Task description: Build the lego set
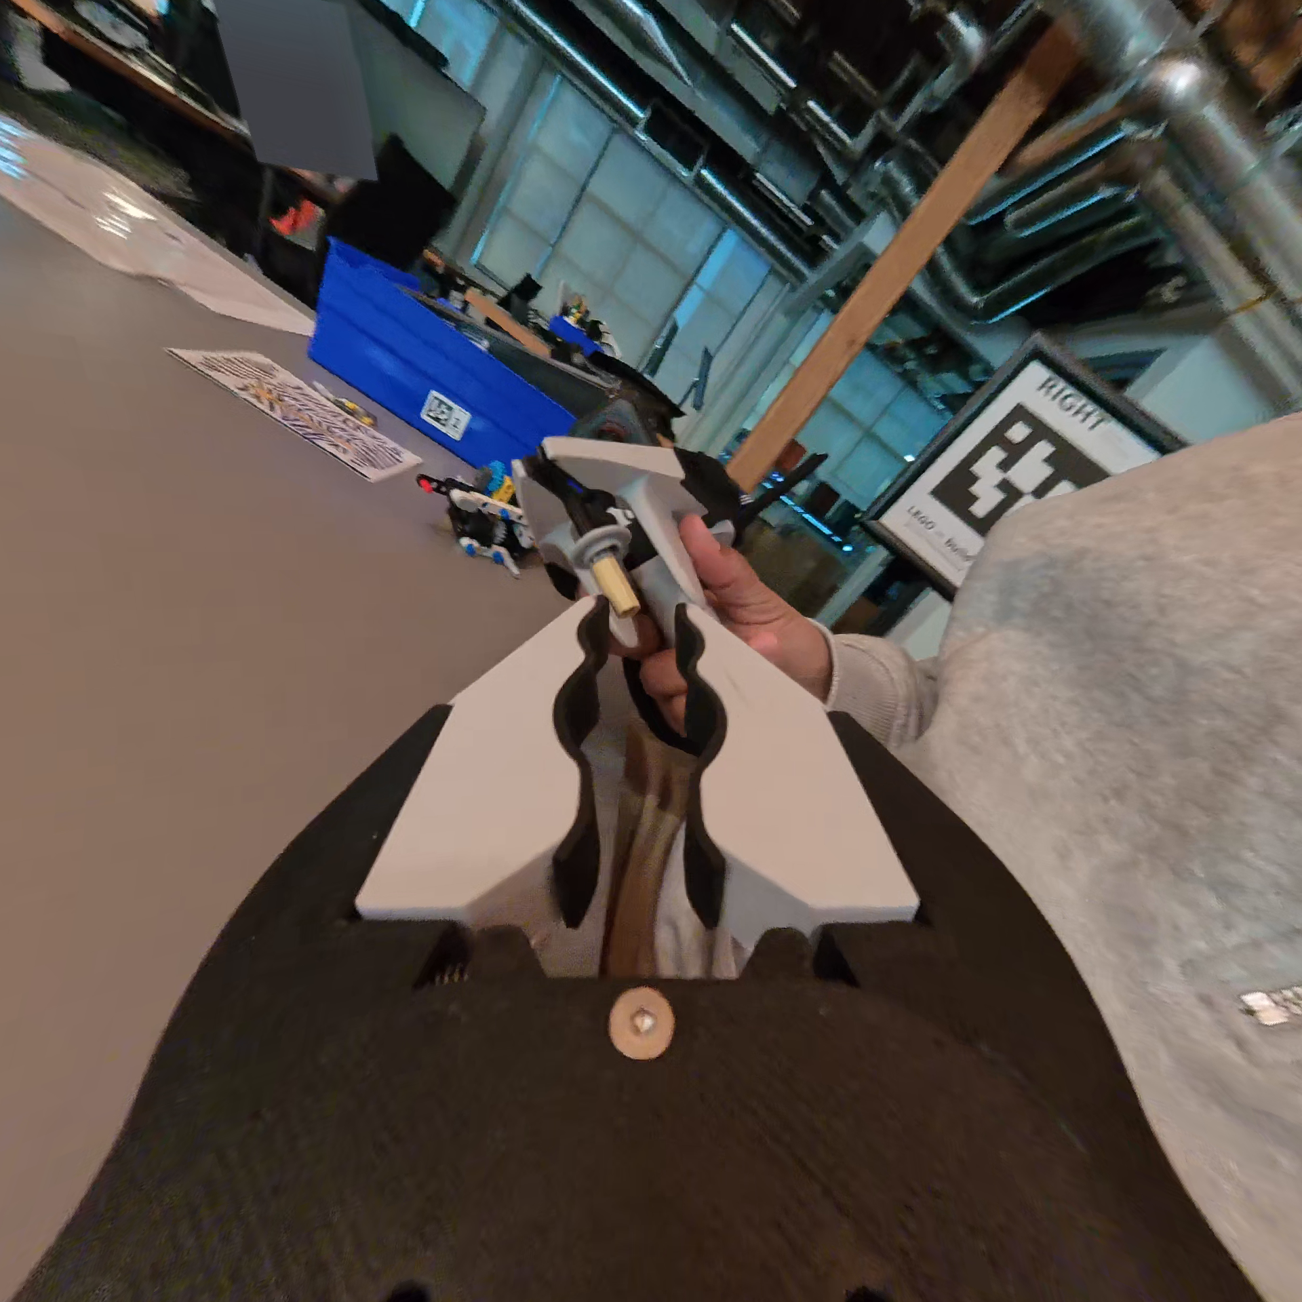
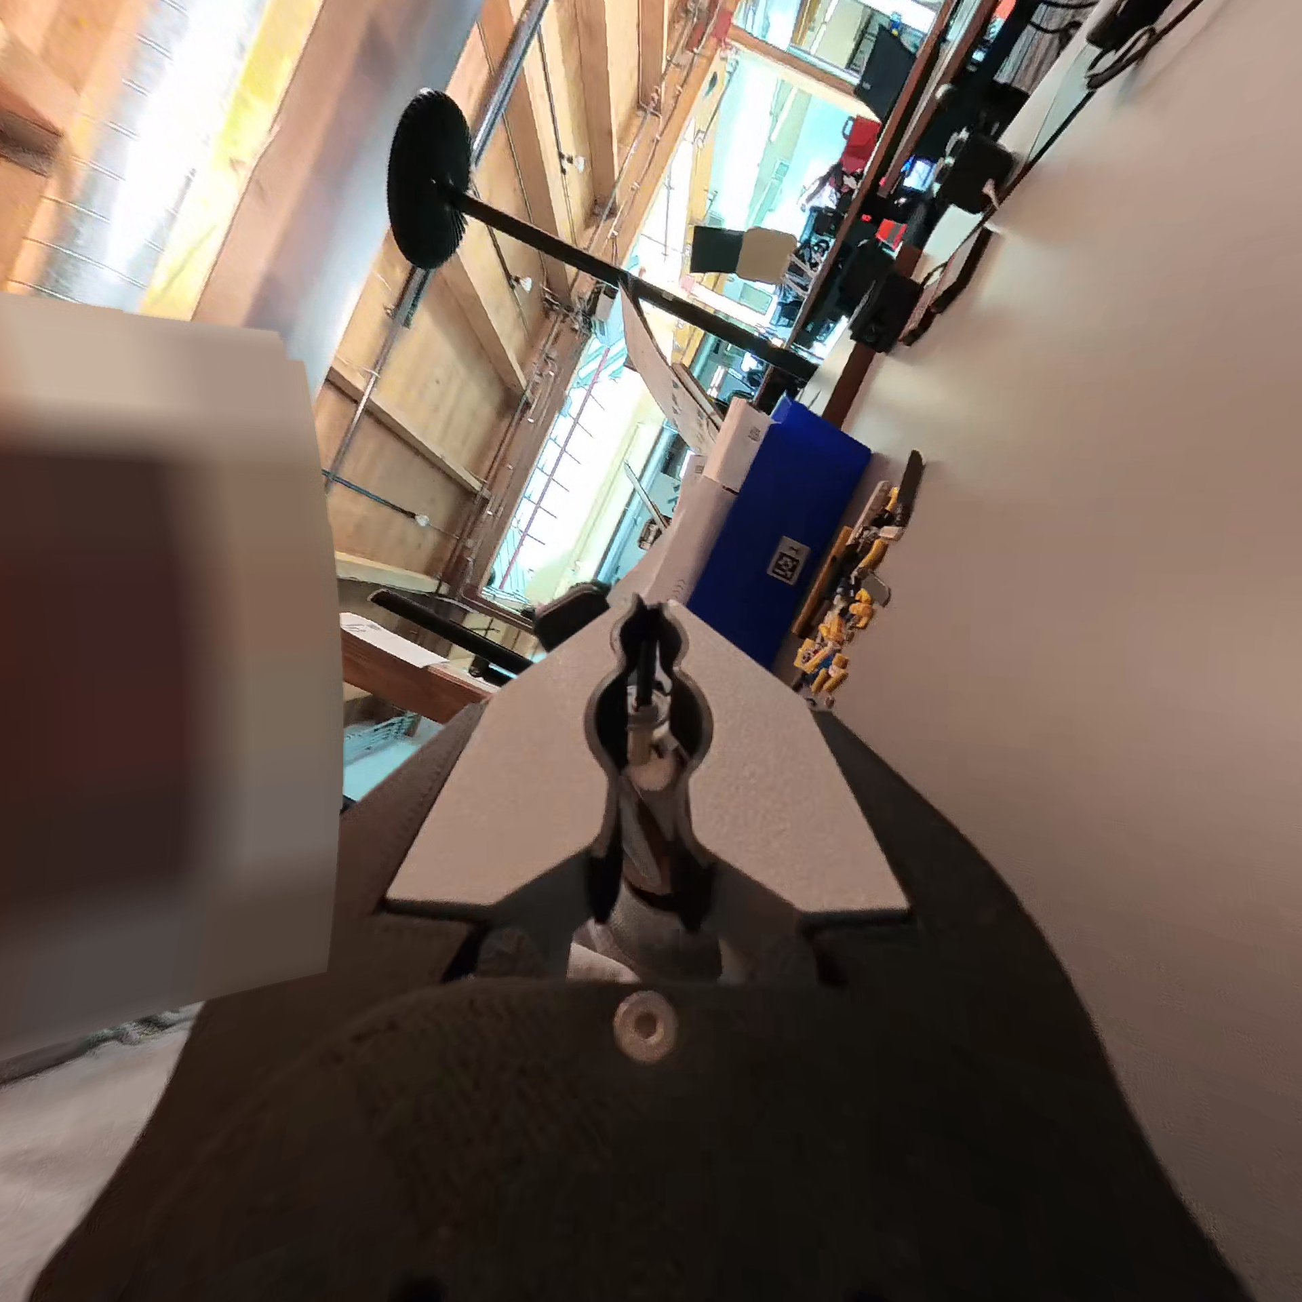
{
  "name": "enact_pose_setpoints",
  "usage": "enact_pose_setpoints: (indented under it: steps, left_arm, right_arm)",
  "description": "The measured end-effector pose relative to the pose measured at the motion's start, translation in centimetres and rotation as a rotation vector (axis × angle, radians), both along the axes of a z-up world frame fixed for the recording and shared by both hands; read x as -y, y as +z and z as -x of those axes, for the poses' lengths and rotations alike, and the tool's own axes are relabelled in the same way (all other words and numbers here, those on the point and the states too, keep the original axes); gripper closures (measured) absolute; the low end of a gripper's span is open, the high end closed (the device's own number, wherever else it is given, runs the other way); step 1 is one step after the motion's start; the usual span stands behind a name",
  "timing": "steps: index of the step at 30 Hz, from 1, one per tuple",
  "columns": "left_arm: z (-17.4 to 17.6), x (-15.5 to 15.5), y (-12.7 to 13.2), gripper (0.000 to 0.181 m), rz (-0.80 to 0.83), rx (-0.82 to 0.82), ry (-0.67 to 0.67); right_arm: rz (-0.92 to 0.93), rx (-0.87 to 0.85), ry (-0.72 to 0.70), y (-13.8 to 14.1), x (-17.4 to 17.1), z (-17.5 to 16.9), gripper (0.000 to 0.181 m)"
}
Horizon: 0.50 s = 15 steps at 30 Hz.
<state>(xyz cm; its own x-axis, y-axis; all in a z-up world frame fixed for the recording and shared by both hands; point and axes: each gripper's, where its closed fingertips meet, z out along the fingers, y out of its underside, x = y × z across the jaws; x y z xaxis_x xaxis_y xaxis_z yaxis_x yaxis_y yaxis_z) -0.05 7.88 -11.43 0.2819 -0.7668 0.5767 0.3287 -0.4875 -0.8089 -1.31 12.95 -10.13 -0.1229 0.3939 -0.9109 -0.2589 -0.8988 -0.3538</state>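
Note:
In the left wrist view my right gripper (image 1: pixel 599 514), held by a hand (image 1: pixel 733 592), points back at the camera. It holds a black axle carrying a grey bush (image 1: pixel 599 548) and a tan pin (image 1: pixel 616 588). My left gripper (image 1: pixel 637 611) is slightly open, and the pin's end sits just between its fingertips, close to the left pad. In the right wrist view my right gripper (image 2: pixel 649 620) is shut on the thin black axle (image 2: pixel 645 659), and the grey bush (image 2: pixel 642 729) shows through the gap behind it. A partly built lego model (image 1: pixel 486 521) sits on the grey table (image 1: pixel 176 599).
A blue bin (image 1: pixel 423 380) and a printed sheet (image 1: pixel 296 408) lie on the table beyond the model. A black-and-white marker board (image 1: pixel 1021 465) stands at the right, beside a grey sleeve (image 1: pixel 1127 704). Loose yellow lego parts (image 2: pixel 845 620) lie next to the blue bin (image 2: pixel 775 542). Across from one pair of fingers to the other is roughly 5 cm. The partly built lego model (image 1: pixel 486 521) is about 25 cm from my right fingertips.

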Motion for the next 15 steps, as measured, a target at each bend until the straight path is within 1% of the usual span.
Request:
enact_pose_setpoints:
  steps: [2,4,5,7,9,10,11,13,15]
  left_arm:
    - [0.3,-0.4,-0.1,0.175,-0.016,-0.026,0.045]
    - [0.7,-0.3,0.7,0.175,-0.047,0.008,0.057]
    - [0.9,-0.1,1.4,0.171,-0.069,0.039,0.05]
    - [1.0,0.5,2.3,0.162,-0.106,0.076,0.025]
    - [1.0,0.9,2.9,0.163,-0.142,0.091,0.026]
    - [1.0,0.9,2.9,0.163,-0.151,0.083,0.039]
    - [0.9,0.9,2.8,0.163,-0.156,0.072,0.04]
    - [0.7,1.0,2.6,0.163,-0.154,0.055,0.028]
    - [0.6,1.0,2.6,0.163,-0.155,0.052,0.024]
  right_arm:
    - [-0.009,0.014,0.015,-0.1,0.4,0.3,0.18]
    - [0.012,-0.01,0.033,0.2,0.5,0.5,0.18]
    - [0.044,-0.04,0.043,0.4,0.5,0.5,0.18]
    - [0.164,-0.148,0.064,1.0,0.4,0.3,0.18]
    - [0.363,-0.328,0.078,1.7,-0.4,-0.2,0.18]
    - [0.465,-0.433,0.082,2.0,-0.9,-0.6,0.18]
    - [0.541,-0.501,0.08,2.0,-1.3,-0.8,0.18]
    - [0.589,-0.5,0.073,1.3,-1.2,-0.4,0.18]
    - [0.616,-0.515,0.076,1.3,-1.2,-0.2,0.179]
